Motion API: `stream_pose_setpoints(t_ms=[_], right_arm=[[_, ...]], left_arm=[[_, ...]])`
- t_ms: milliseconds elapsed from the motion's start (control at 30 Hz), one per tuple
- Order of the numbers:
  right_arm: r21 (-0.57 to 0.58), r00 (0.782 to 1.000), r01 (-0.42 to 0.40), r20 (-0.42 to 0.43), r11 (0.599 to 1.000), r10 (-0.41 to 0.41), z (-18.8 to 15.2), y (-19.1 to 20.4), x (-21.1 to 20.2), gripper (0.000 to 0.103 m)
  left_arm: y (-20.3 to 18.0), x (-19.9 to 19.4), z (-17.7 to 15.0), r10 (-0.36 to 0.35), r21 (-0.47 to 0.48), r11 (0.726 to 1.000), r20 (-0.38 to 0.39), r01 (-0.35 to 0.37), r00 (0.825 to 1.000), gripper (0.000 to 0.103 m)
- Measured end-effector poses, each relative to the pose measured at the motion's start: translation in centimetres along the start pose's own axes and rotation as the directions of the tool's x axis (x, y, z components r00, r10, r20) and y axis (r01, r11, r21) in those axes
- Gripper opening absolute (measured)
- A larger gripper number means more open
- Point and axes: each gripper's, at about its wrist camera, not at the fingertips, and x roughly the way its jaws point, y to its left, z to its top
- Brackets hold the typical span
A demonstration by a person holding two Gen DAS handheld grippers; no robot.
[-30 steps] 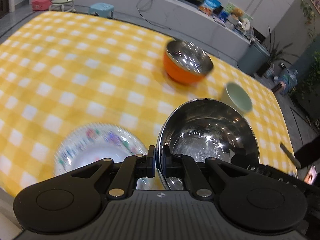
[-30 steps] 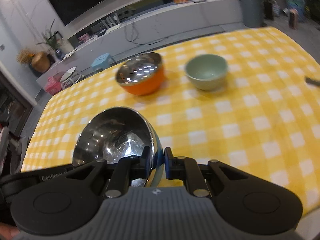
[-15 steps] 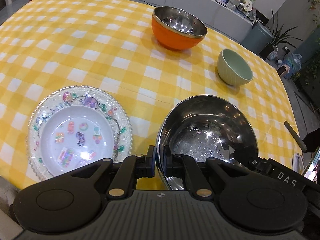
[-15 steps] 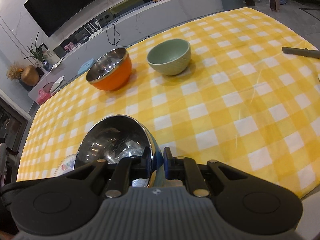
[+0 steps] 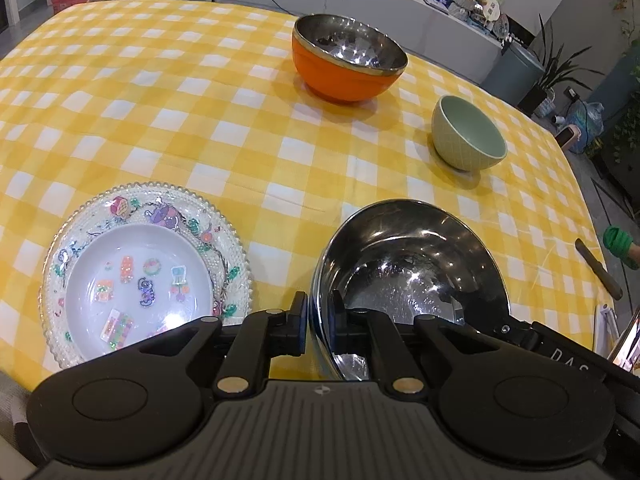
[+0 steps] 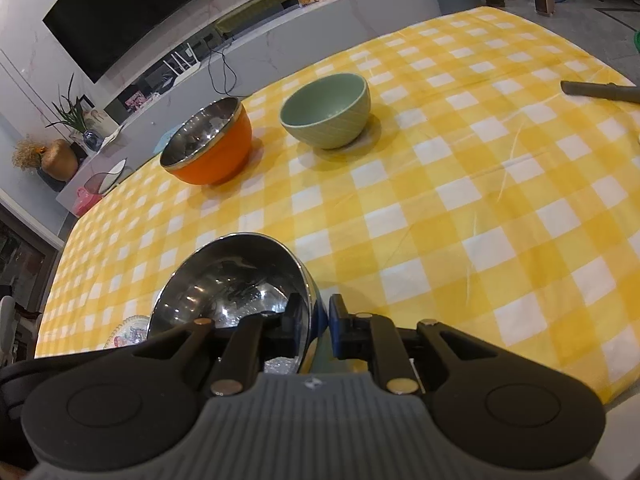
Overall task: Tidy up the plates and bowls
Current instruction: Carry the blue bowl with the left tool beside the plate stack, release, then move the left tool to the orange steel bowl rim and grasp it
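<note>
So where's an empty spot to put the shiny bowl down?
The widest bare cloth lies between the green bowl, the dark stick and the near edge. Another patch lies left of the orange bowl, beyond the sticker plate. The plate-side corner beside the steel bowl is tight.

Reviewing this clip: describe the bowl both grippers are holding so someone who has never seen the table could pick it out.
On the yellow checked tablecloth, look at the near edge, right of the patterned glass plate. The steel bowl there is pinched at its rim by the left gripper and the right gripper. It is bare mirror metal, unlike the orange bowl and green bowl farther back.
</note>
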Motion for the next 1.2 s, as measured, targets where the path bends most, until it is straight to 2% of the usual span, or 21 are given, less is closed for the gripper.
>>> stream_pose_setpoints(t_ms=[33, 100, 167, 300, 367, 600, 800, 967, 1200], right_arm=[[-0.007, 1.0, 0.005, 0.009, 1.0, -0.005, -0.1, 0.1, -0.1, 0.015], [-0.024, 1.0, 0.014, 0.022, 1.0, -0.013, -0.2, 0.3, -0.3, 0.022], [-0.038, 0.999, 0.014, 0.037, 0.999, -0.012, -0.3, 0.5, -0.5, 0.034], [-0.069, 0.997, 0.015, 0.08, 0.997, -0.009, -0.3, 1.2, -1.7, 0.036], [-0.091, 0.994, 0.013, 0.113, 0.996, -0.003, -0.2, 1.6, -2.6, 0.04], [-0.157, 0.983, 0.006, 0.181, 0.988, 0.023, 1.4, 3.4, -4.0, 0.043], [-0.195, 0.985, 0.014, 0.173, 0.981, 0.02, 4.1, 4.7, -2.9, 0.044], [-0.208, 0.988, 0.058, 0.153, 0.976, -0.027, 6.6, 5.9, -1.2, 0.043], [-0.249, 0.994, 0.035, 0.106, 0.968, -0.009, 9.5, 7.7, 1.8, 0.044]], left_arm=[[-0.1, -0.1, 0.0, 0.005, 0.006, 1.0, 0.009, -0.005, 1.0, 0.021], [-0.1, -0.4, 0.0, 0.011, 0.019, 1.0, 0.029, -0.012, 1.0, 0.026], [0.0, -0.9, 0.0, 0.001, 0.024, 1.0, 0.038, -0.002, 0.999, 0.029], [0.3, -2.2, 0.2, -0.019, 0.034, 0.999, 0.069, 0.016, 0.997, 0.039], [0.5, -2.9, 0.5, -0.015, 0.037, 0.999, 0.092, 0.012, 0.996, 0.039], [0.9, -4.7, 3.1, -0.016, 0.053, 0.999, 0.159, 0.008, 0.987, 0.04], [0.7, -5.2, 6.2, -0.037, 0.071, 0.997, 0.18, 0.025, 0.983, 0.04], [0.2, -4.6, 8.6, -0.051, 0.101, 0.994, 0.175, 0.033, 0.983, 0.04], [0.5, -2.3, 12.3, -0.052, 0.126, 0.992, 0.17, 0.031, 0.984, 0.04]])
